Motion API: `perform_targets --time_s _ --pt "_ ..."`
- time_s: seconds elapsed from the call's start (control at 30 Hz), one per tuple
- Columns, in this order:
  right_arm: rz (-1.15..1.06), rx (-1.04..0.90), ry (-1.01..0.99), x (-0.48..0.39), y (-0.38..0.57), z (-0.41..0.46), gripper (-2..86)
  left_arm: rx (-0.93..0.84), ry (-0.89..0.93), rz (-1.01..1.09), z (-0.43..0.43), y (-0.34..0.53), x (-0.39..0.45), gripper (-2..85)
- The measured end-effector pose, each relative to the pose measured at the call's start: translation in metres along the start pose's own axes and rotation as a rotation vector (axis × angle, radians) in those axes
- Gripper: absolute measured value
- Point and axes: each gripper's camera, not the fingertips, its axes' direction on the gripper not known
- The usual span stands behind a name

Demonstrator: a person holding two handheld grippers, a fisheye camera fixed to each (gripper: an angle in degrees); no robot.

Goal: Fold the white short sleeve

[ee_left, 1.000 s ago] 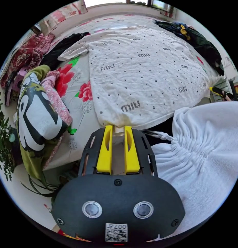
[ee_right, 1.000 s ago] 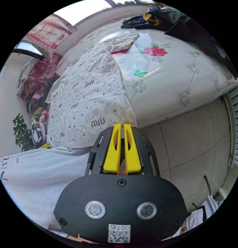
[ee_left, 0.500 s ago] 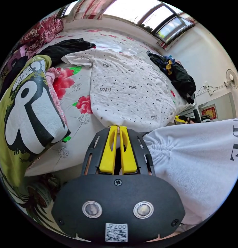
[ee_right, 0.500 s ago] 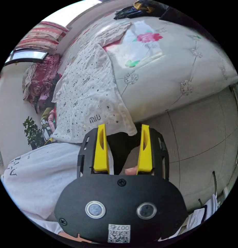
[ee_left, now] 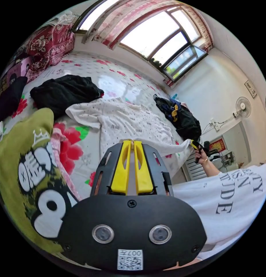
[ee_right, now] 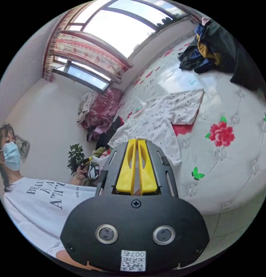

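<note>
We see the bed (ee_left: 81, 155), covered in a white quilted spread printed with red flowers, taking up most of the left gripper view and the right half of the right gripper view (ee_right: 233, 161). The white short sleeve (ee_left: 130, 127), dotted with studs and small lettering, lies spread on it at the centre of the left gripper view and just above centre in the right gripper view (ee_right: 158, 124), with its near hem lifted off the bed. A person in a white lettered top (ee_left: 230, 199) stands at the lower right of the left gripper view and at the lower left of the right gripper view (ee_right: 43, 202). An olive garment with a black-and-white print (ee_left: 26, 179) fills the lower left of the left gripper view, a black garment (ee_left: 63, 89) lies at its upper left, and a dark pile of clothes (ee_left: 181, 118) sits right of centre.

Our left gripper (ee_left: 132, 142) has its yellow jaws pressed together on the hem of the short sleeve. Our right gripper (ee_right: 137, 140) likewise has its jaws closed on the hem at the far corner; in the left gripper view it appears at right of centre (ee_left: 194, 144), held in a hand (ee_left: 202, 154), with the cloth stretched toward it. A potted plant (ee_right: 76, 158) stands left of centre in the right gripper view.
</note>
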Motion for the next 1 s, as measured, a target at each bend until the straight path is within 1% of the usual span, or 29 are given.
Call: perform_targets --time_s 0.07,0.1,0.13,0.2,0.27,0.43,0.5,0.63,0.7,0.77,0.8,0.83,0.93,1.0 --pt "0.014 0.055 0.060 -0.002 -0.030 0.017 1.6 0.104 -0.042 -0.109 0.016 -0.051 -0.035 2.6" --pt "0.028 0.060 0.129 0.000 -0.046 0.032 2.6 0.120 -0.062 -0.149 0.022 -0.061 -0.044 3.8" --pt "0.048 0.019 0.185 0.005 -0.055 0.048 3.8 0.122 -0.112 -0.198 0.034 -0.077 -0.057 5.5" --pt "0.061 -0.076 0.258 0.014 -0.056 0.071 4.9 0.070 -0.214 -0.245 0.052 -0.090 -0.070 6.7" --pt "0.033 -0.130 0.321 0.018 -0.043 0.086 5.5 -0.009 -0.279 -0.261 0.073 -0.083 -0.077 7.6" --pt "-0.051 -0.239 0.508 0.028 0.005 0.117 6.0 -0.140 -0.309 -0.240 0.107 -0.025 -0.079 8.9" --pt "-0.075 -0.252 0.538 0.028 0.008 0.127 5.7 -0.165 -0.309 -0.242 0.118 -0.009 -0.080 9.4" --pt "-0.108 -0.270 0.564 0.024 0.000 0.158 3.8 -0.239 -0.371 -0.228 0.150 -0.003 -0.085 9.2" --pt "-0.105 -0.310 0.570 0.024 -0.003 0.172 2.3 -0.258 -0.428 -0.193 0.161 -0.009 -0.083 7.4" --pt "-0.124 -0.334 0.598 0.020 -0.002 0.180 1.0 -0.289 -0.518 -0.135 0.172 -0.016 -0.080 3.5" --pt "-0.152 -0.318 0.604 0.013 -0.001 0.176 0.5 -0.296 -0.513 -0.123 0.173 -0.018 -0.080 2.4" --pt "-0.189 -0.293 0.569 0.004 0.001 0.165 0.2 -0.295 -0.493 -0.117 0.171 -0.021 -0.080 0.4" --pt "-0.246 -0.237 0.465 -0.015 0.014 0.123 -0.1 -0.265 -0.411 -0.102 0.147 -0.023 -0.078 -0.7" --pt "-0.238 -0.233 0.444 -0.016 0.032 0.103 -0.2 -0.252 -0.342 -0.087 0.129 -0.020 -0.073 -0.8"
